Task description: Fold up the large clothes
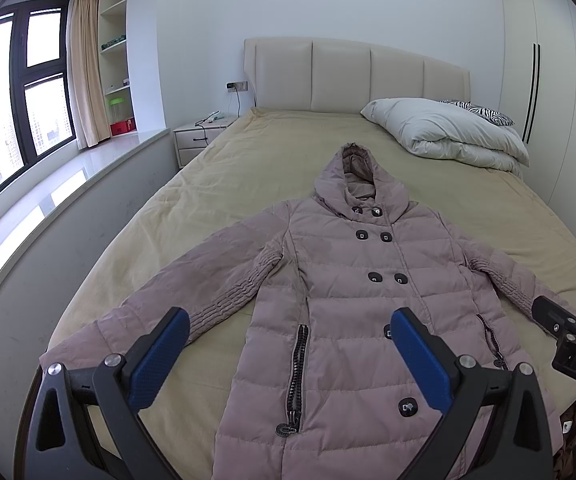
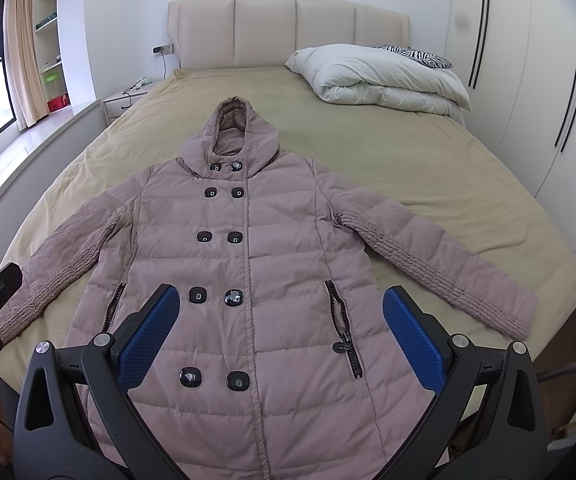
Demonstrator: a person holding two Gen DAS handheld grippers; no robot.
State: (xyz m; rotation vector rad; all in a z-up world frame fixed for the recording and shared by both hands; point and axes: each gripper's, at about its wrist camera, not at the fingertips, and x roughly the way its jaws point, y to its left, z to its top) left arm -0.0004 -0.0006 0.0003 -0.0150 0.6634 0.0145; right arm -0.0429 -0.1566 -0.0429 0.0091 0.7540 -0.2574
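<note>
Closest to the cameras are the two tools. The left gripper point(image 1: 288, 344) has its jaws wide apart and holds nothing. The right gripper point(image 2: 280, 320) is the same, jaws wide and nothing between them. Both hang above the bottom part of the coat and do not touch it.

Just past them lies one big puffy pink coat point(image 2: 248, 264). It is flat on the bed point(image 2: 428, 168), front side up and buttoned shut. The left sleeve point(image 1: 160, 304) and the right sleeve point(image 2: 440, 264) each stick out to their own side. The hood point(image 2: 232, 132) points to the far end of the bed.

I think the folding has not started yet, because nothing on the coat is turned over. This looks like the very first step. A good next move would be for each tool to go down to a sleeve near its end, pinch the cloth, and bring it across the chest. The coat is thick and slippery-looking, so the pinch may need a good bite of cloth.

Counting: one coat, two sleeves, one hood, two pocket zips, and ten dark buttons in two rows in the right view.

Farther back there is one folded white quilt point(image 2: 384, 80), with one zebra pillow point(image 2: 412, 56) behind it. Last comes one headboard point(image 2: 288, 32) and one small bedside table point(image 1: 202, 136)
</note>
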